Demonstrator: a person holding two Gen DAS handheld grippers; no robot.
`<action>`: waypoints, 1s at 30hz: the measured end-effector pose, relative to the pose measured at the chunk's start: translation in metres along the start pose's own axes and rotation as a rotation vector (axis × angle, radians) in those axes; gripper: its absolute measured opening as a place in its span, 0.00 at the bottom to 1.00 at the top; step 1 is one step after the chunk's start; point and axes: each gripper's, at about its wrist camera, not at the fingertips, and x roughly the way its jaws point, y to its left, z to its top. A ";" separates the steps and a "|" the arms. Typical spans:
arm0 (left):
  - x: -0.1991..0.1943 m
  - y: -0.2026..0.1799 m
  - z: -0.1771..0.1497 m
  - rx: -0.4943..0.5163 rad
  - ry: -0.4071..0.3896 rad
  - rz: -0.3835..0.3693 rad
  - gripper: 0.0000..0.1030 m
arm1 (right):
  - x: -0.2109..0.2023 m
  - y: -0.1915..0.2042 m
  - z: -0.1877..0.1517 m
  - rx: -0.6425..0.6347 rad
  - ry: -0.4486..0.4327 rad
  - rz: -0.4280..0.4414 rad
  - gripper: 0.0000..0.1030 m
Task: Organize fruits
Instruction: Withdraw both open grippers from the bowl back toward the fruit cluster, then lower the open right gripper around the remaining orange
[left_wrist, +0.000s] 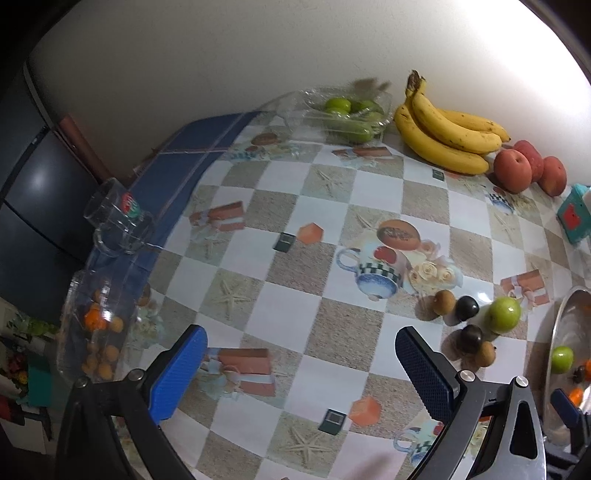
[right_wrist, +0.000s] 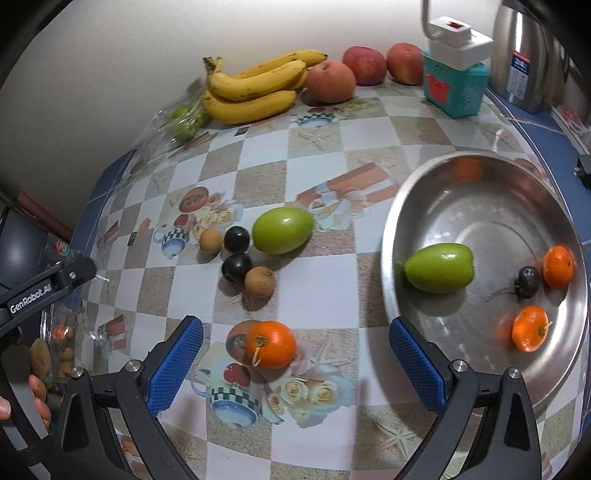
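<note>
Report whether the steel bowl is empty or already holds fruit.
Not empty. The steel bowl holds a green fruit, two small oranges and one dark stemmed fruit.

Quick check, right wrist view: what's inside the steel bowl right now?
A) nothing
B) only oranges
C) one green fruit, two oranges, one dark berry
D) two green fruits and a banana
C: the steel bowl holds one green fruit, two small oranges and one dark berry; the other green fruit and another orange sit outside on the table.
</note>
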 end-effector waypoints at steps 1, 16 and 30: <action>0.003 -0.002 -0.001 0.001 0.010 -0.013 1.00 | 0.000 0.002 0.000 -0.011 -0.001 0.001 0.98; 0.063 -0.032 -0.029 0.051 0.230 -0.042 1.00 | 0.034 0.017 -0.013 -0.097 0.091 -0.036 0.98; 0.077 -0.039 -0.038 0.057 0.276 -0.037 1.00 | 0.053 0.024 -0.017 -0.141 0.126 -0.082 0.90</action>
